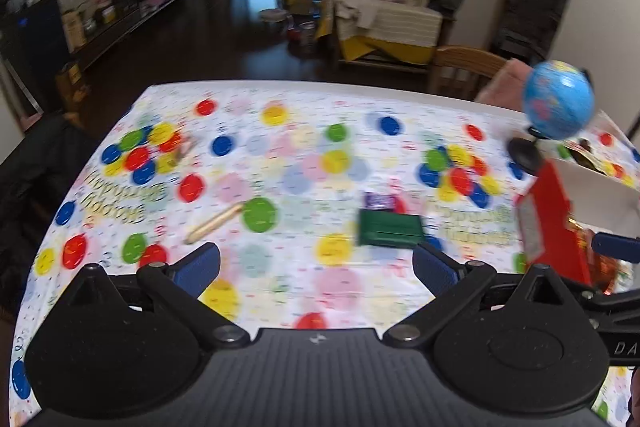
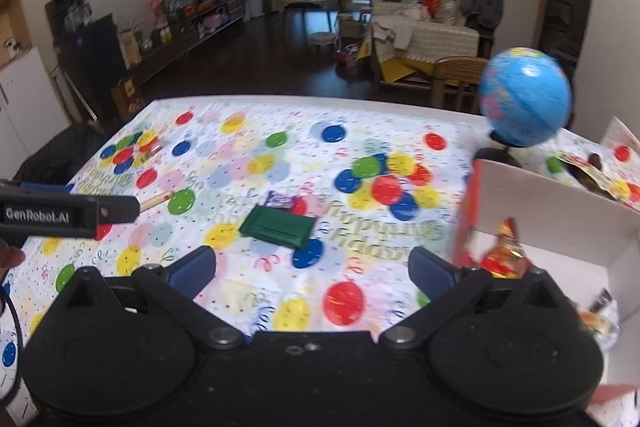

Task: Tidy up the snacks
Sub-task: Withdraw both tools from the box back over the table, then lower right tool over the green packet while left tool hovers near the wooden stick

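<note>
A dark green flat snack pack (image 1: 390, 229) lies mid-table, also in the right wrist view (image 2: 278, 227). A small purple packet (image 1: 378, 201) lies just behind it (image 2: 280, 202). A tan stick snack (image 1: 214, 223) lies to the left (image 2: 156, 201). A small wrapped snack (image 1: 182, 149) sits far left. A red box with white inside (image 2: 560, 211) stands at the right and holds a red-gold wrapped snack (image 2: 506, 253). My left gripper (image 1: 316, 263) is open and empty above the table. My right gripper (image 2: 312, 265) is open and empty beside the box.
A blue globe on a black stand (image 2: 524, 97) stands behind the box. A colourful balloon tablecloth (image 1: 300, 163) covers the table. A wooden chair (image 1: 464, 67) stands beyond the far edge. More packets lie at the box's right end (image 2: 600, 315).
</note>
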The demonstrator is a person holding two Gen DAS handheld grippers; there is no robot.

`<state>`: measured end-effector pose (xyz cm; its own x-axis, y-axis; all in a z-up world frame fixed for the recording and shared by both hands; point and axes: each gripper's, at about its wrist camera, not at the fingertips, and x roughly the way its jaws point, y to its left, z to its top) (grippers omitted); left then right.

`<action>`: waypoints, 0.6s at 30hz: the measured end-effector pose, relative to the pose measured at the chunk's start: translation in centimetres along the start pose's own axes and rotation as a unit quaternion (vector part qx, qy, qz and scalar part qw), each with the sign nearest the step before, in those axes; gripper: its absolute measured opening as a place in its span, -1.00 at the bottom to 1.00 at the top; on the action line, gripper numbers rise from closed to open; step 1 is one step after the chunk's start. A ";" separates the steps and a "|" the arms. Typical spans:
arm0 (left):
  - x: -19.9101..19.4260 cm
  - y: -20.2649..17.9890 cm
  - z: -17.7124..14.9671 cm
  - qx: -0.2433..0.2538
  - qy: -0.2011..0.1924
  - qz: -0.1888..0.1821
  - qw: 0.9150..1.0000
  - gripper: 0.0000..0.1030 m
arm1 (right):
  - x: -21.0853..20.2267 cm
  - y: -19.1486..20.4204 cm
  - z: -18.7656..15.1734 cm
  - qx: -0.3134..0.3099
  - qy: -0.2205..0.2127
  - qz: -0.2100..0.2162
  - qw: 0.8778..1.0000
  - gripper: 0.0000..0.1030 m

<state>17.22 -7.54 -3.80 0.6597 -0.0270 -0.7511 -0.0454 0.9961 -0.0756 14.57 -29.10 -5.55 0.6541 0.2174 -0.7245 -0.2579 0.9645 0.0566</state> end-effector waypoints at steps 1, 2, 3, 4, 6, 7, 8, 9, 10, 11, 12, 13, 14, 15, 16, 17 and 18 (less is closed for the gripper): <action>0.4 0.7 0.1 -0.005 0.003 0.004 1.000 1.00 | 0.7 0.6 0.1 -0.005 0.003 0.002 1.000 0.99; 0.8 1.4 0.2 -0.010 0.006 0.006 1.000 1.00 | 1.3 1.1 0.3 -0.008 0.006 0.004 1.000 0.99; 1.1 2.0 0.3 -0.014 0.007 0.008 1.000 1.00 | 1.9 1.5 0.5 -0.009 0.008 0.005 1.000 0.99; 1.3 2.7 0.4 -0.018 0.008 0.009 1.000 1.00 | 2.6 1.9 0.7 -0.010 0.010 0.007 1.000 0.98; 2.2 3.8 0.6 -0.021 0.012 0.012 1.000 1.00 | 3.7 2.6 1.0 -0.017 0.013 0.013 1.000 0.97; 2.6 4.4 0.7 -0.021 0.015 0.012 1.000 1.00 | 4.3 2.9 1.2 -0.022 0.016 0.013 1.000 0.96; 3.0 5.0 0.8 -0.021 0.016 0.013 1.000 1.00 | 5.0 3.2 1.4 -0.026 0.020 0.015 0.999 0.95; 3.3 5.5 0.9 -0.023 0.016 0.017 0.999 1.00 | 5.7 3.5 1.6 -0.029 0.026 0.018 0.999 0.93; 3.7 5.9 1.0 -0.025 0.016 0.020 0.999 1.00 | 6.3 3.8 1.7 -0.031 0.031 0.022 0.999 0.93; 4.2 6.3 1.2 -0.028 0.017 0.023 0.999 1.00 | 7.0 4.1 1.8 -0.034 0.035 0.026 0.998 0.93; 4.6 6.7 1.3 -0.032 0.017 0.024 0.999 1.00 | 7.6 4.4 1.8 -0.039 0.038 0.028 0.998 0.92; 5.1 7.0 1.4 -0.034 0.017 0.023 0.999 1.00 | 8.3 4.7 1.9 -0.043 0.042 0.031 0.998 0.89; 5.5 7.2 1.6 -0.035 0.017 0.024 0.999 1.00 | 8.9 5.0 1.9 -0.048 0.046 0.032 0.997 0.89; 6.0 7.4 1.7 -0.033 0.017 0.025 0.999 1.00 | 9.6 5.2 2.0 -0.052 0.049 0.033 0.997 0.88; 6.4 7.5 1.8 -0.029 0.016 0.027 0.999 1.00 | 10.2 5.3 2.0 -0.056 0.052 0.034 0.996 0.86; 6.8 7.7 1.9 -0.025 0.016 0.027 0.999 1.00 | 10.7 5.4 2.1 -0.060 0.056 0.033 0.996 0.86; 7.3 7.8 1.9 -0.022 0.016 0.029 0.999 1.00 | 11.3 5.5 2.2 -0.063 0.060 0.031 0.996 0.84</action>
<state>23.11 0.22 -8.57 0.6301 0.0271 -0.7760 -0.1164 0.9914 -0.0599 22.07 -20.99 -11.96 0.5467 0.2497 -0.7992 -0.3877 0.9215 0.0227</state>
